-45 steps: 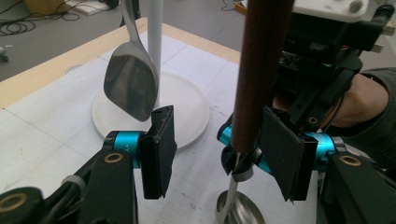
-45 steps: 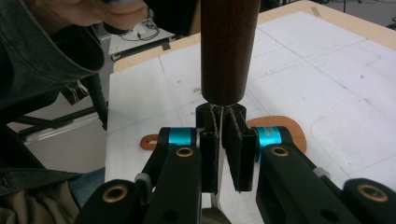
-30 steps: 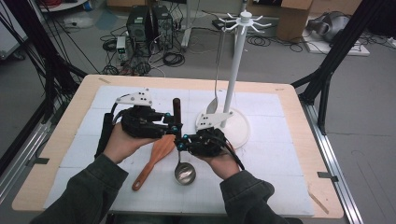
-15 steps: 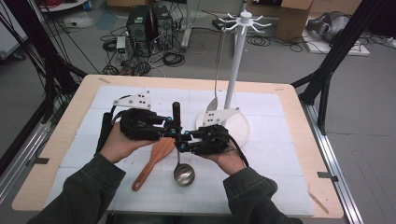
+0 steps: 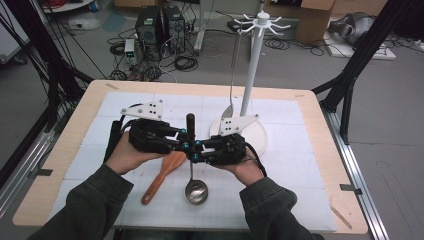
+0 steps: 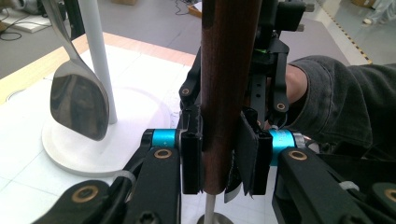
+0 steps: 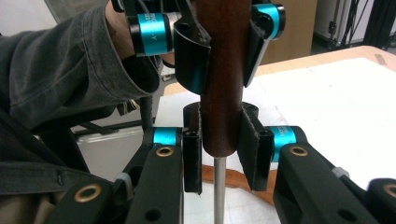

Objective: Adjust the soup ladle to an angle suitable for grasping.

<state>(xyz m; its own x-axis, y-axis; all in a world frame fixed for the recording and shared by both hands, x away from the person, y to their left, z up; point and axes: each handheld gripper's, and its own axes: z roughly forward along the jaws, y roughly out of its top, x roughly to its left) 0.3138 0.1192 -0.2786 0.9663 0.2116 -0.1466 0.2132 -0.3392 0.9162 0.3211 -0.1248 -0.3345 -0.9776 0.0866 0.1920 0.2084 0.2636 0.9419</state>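
white mat (image 5: 300,165), both tools gripping ladle (image 5: 192,150)

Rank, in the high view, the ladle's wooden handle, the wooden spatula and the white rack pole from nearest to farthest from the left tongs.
1. Ladle's wooden handle: between the left tongs, at their tips.
2. Wooden spatula: lying on the mat just below them, toward the person.
3. White rack pole: upright, farther back and to the right.

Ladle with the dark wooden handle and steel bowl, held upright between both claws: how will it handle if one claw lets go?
The ladle with the dark wooden handle looks rigid, so it should not flop. Its round, smooth handle might twist or slip between flat pads. The steel bowl hangs lowest on a thin metal shaft, so it will probably stay bowl-down, swinging rather than tipping over.
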